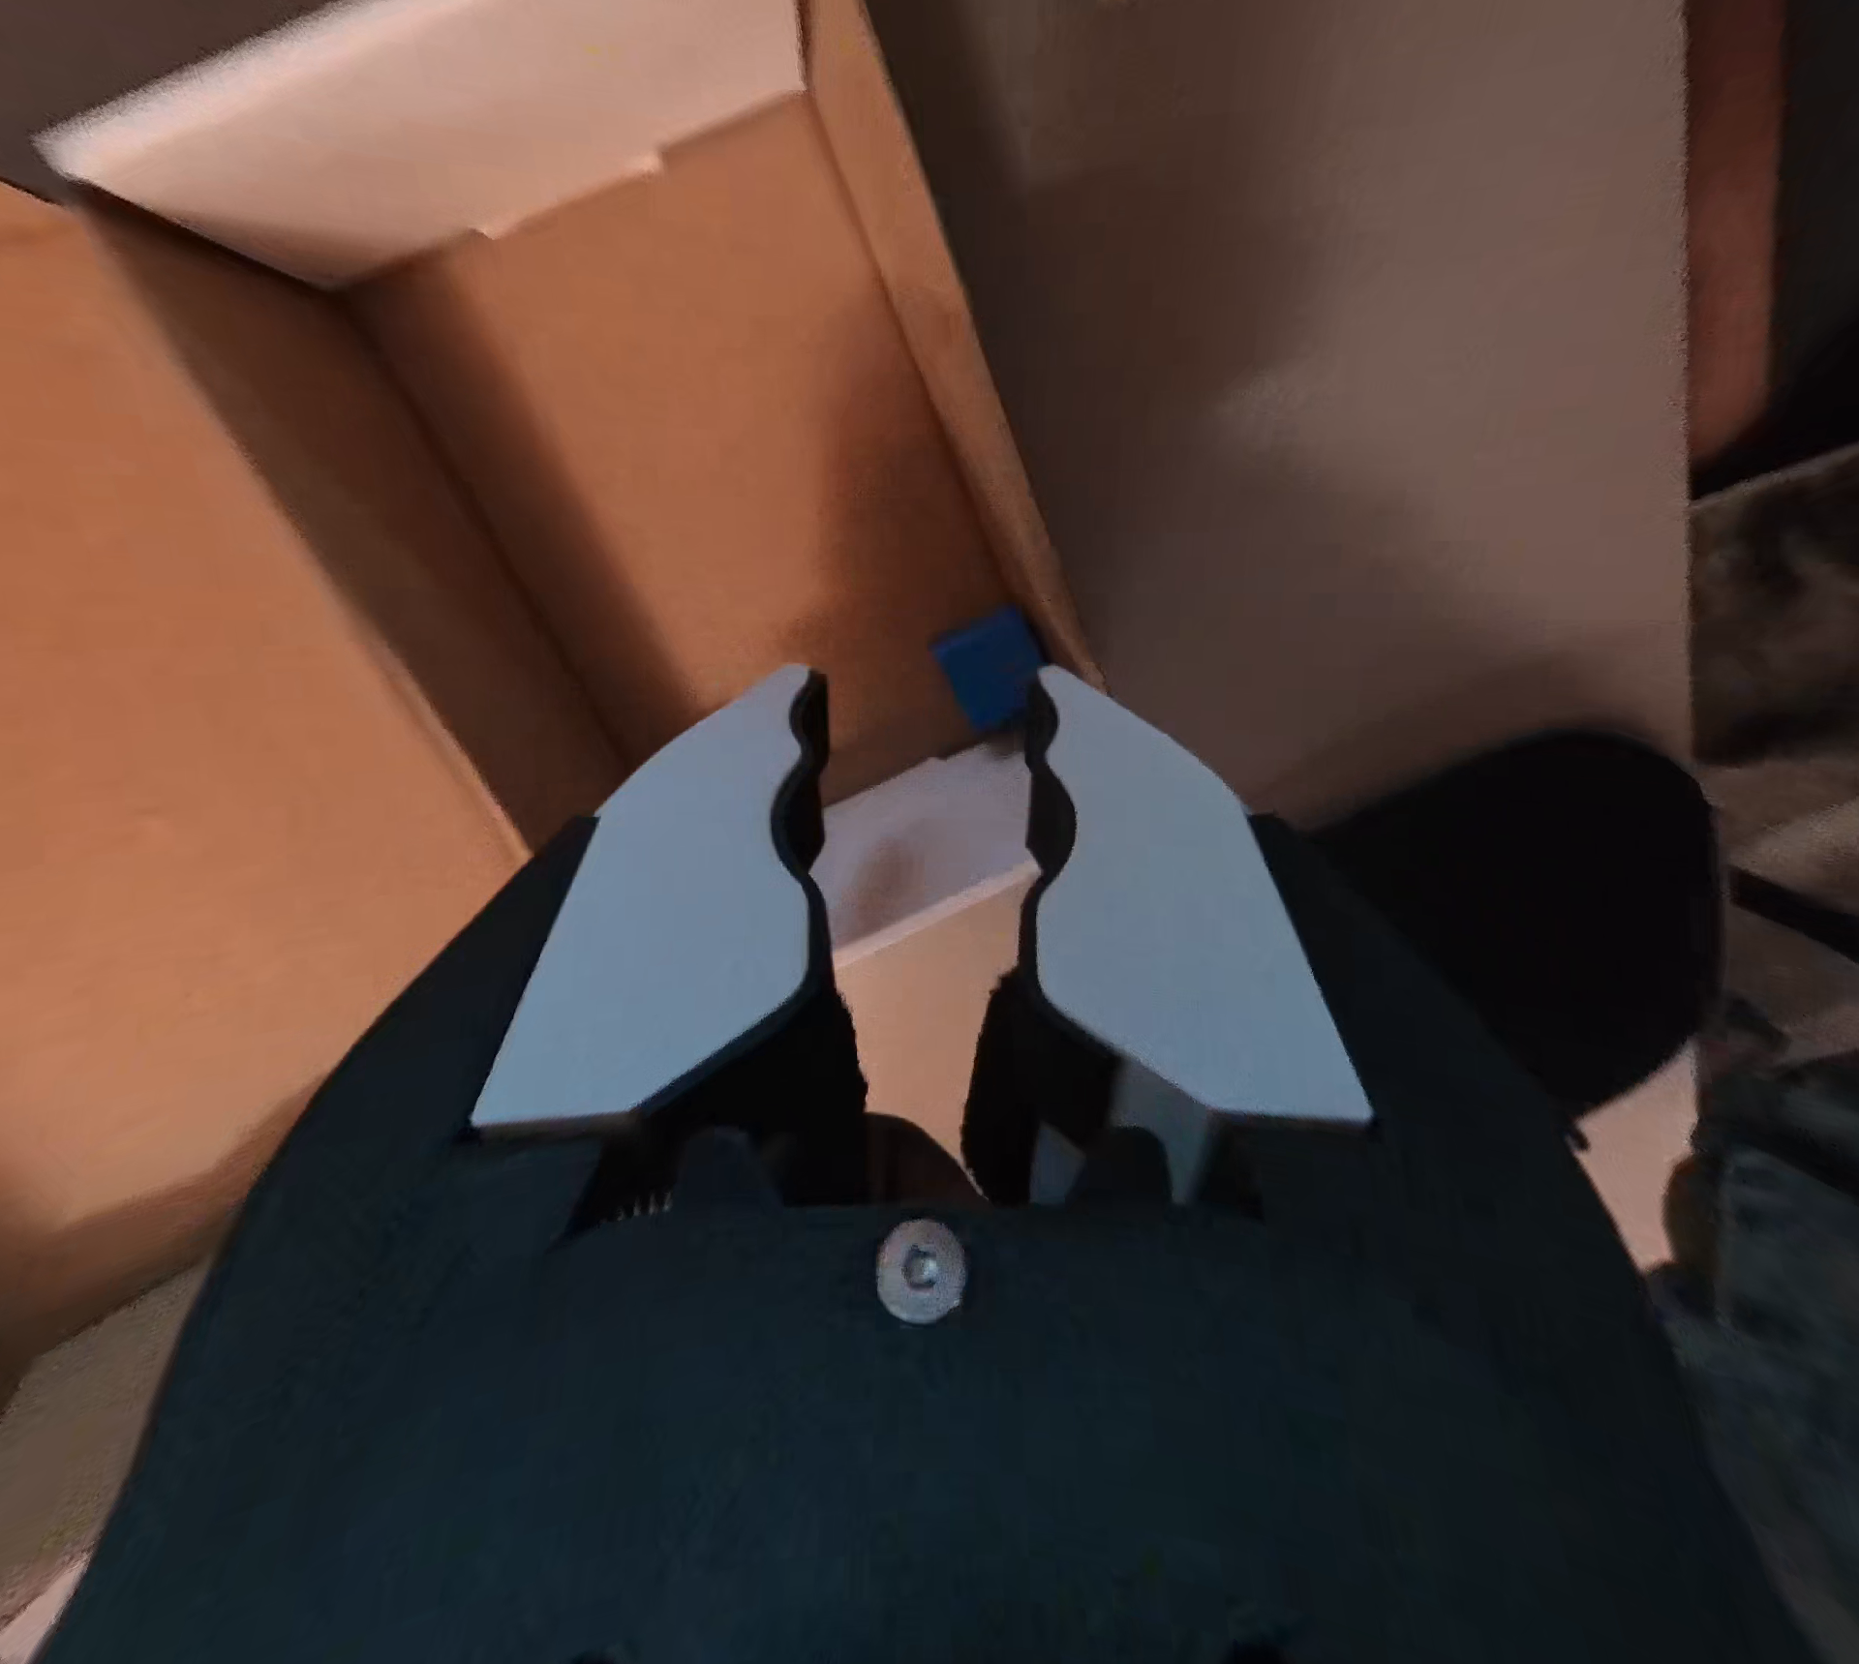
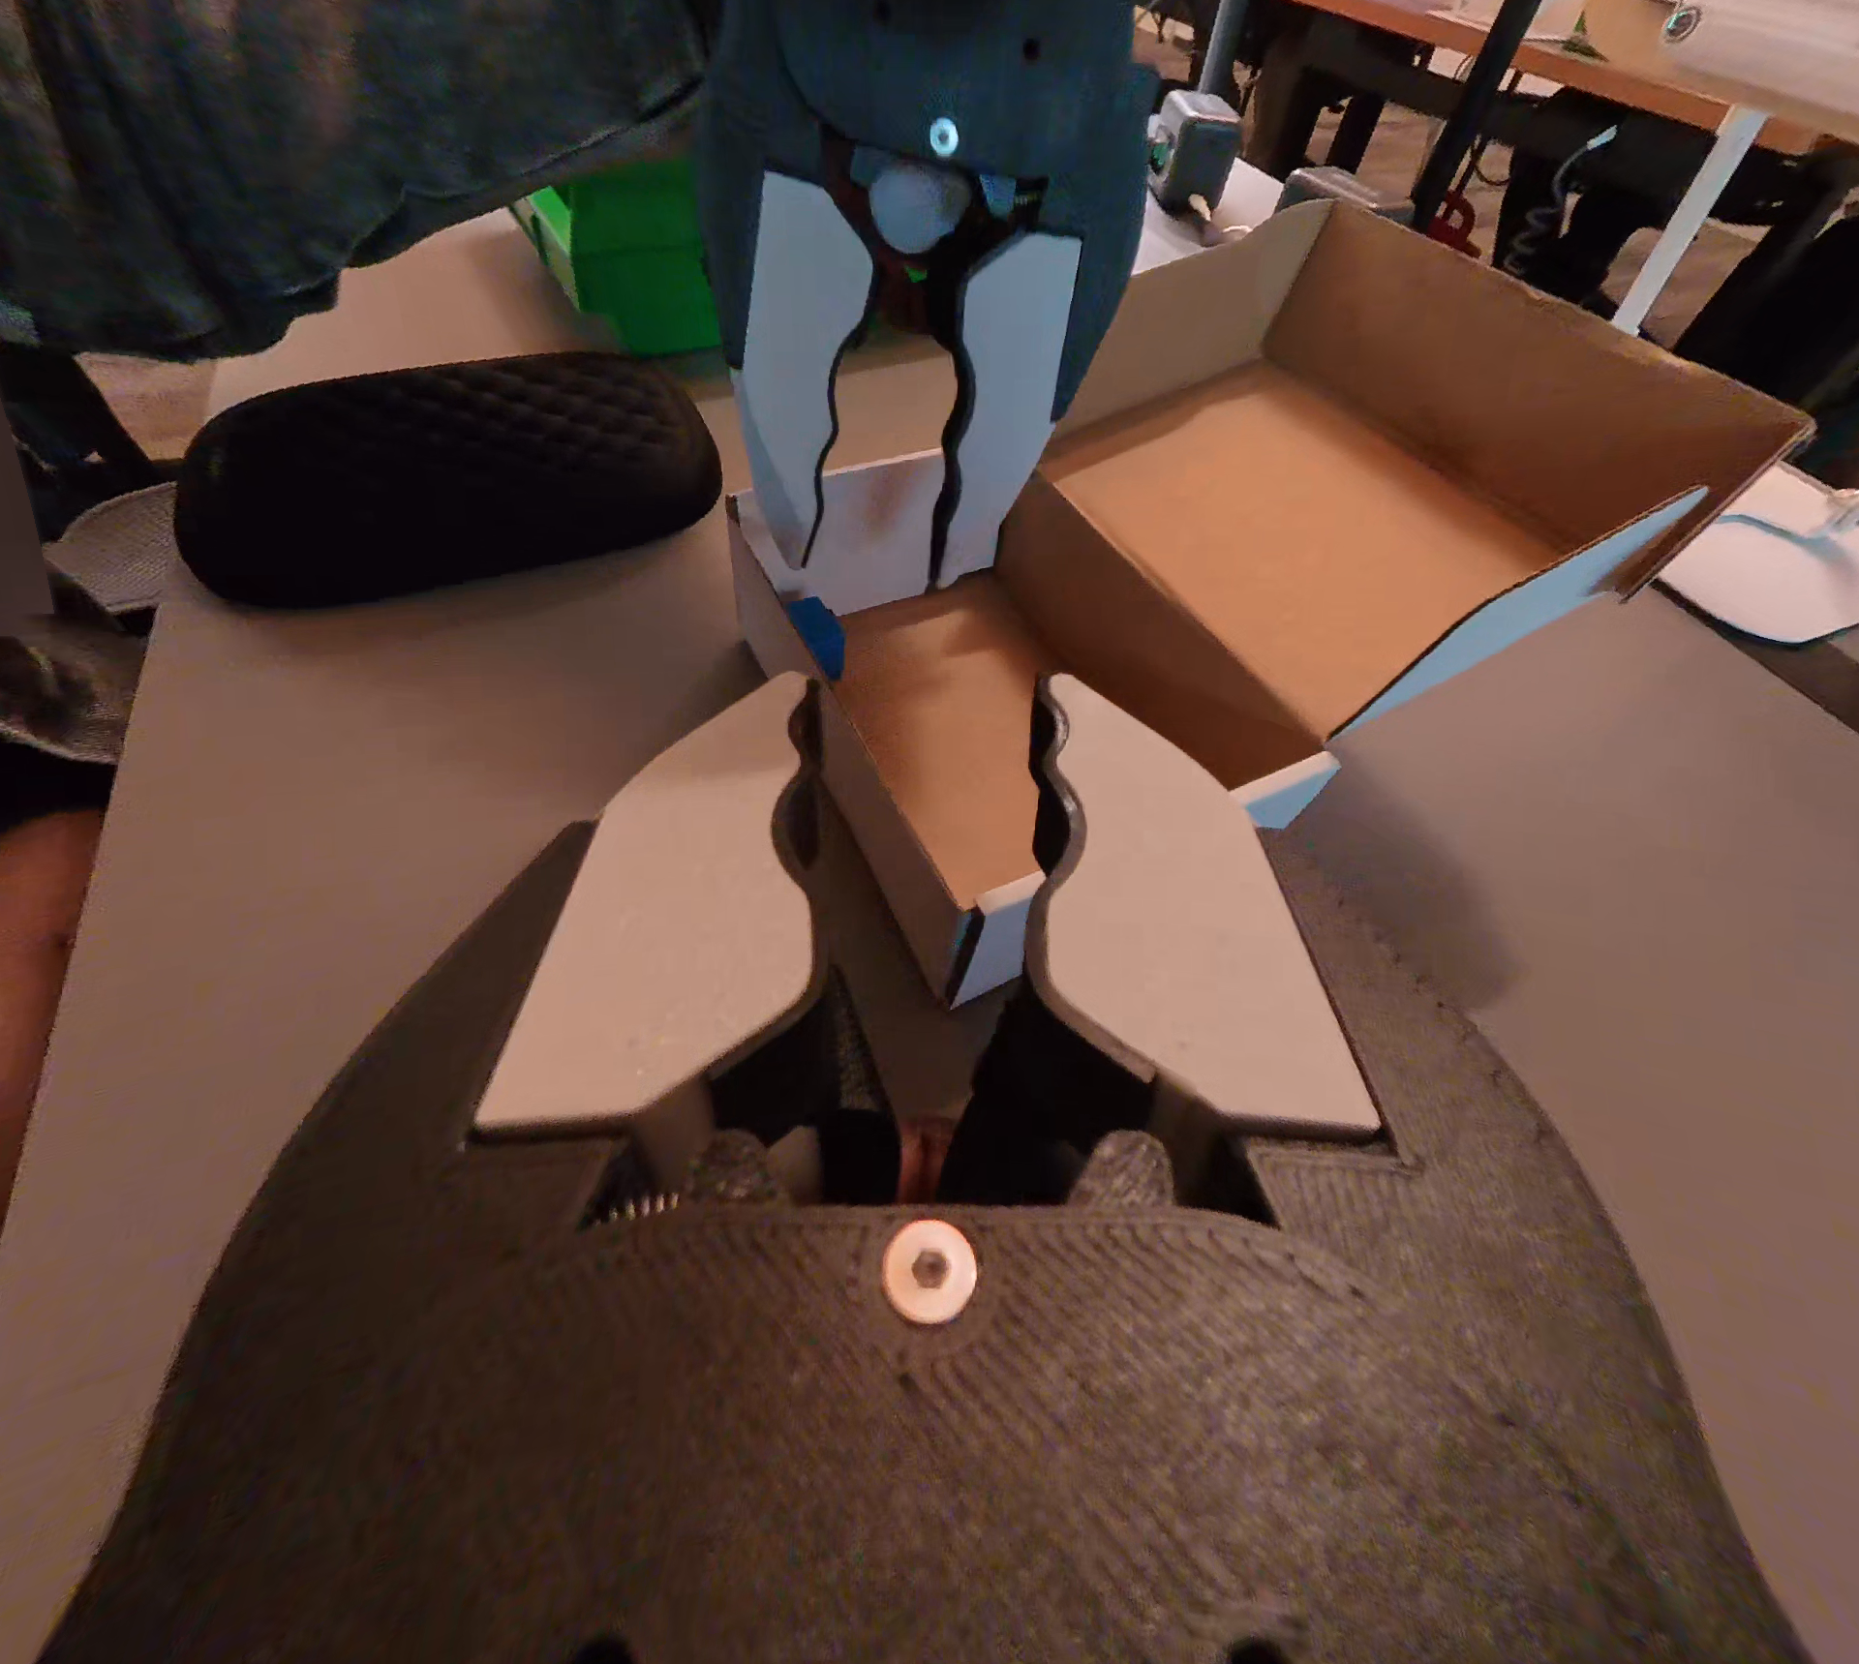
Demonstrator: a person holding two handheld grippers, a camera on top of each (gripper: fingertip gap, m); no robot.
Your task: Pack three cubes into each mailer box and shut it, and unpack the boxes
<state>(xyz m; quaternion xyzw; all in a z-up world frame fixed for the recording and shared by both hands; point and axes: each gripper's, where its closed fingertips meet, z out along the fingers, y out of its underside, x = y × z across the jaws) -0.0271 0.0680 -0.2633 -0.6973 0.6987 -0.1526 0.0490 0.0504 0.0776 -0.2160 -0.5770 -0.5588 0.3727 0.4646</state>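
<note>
My left tongs (image 2: 870,560) and right tongs (image 2: 931,701) both gape, holding nothing, over the open brown box (image 2: 1308,509), one blue cube (image 2: 820,625) in its corner.

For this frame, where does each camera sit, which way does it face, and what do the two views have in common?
Left wrist view: sits on the left gripper, looking steeply down into the open mailer box at a blue cube; its own open fingers show.
Right wrist view: sits on the right gripper, facing across the table over the box; its own open fingers, the left gripper opposite and a grey sleeve show.
Shared: the box and the blue cube in its corner.
</note>
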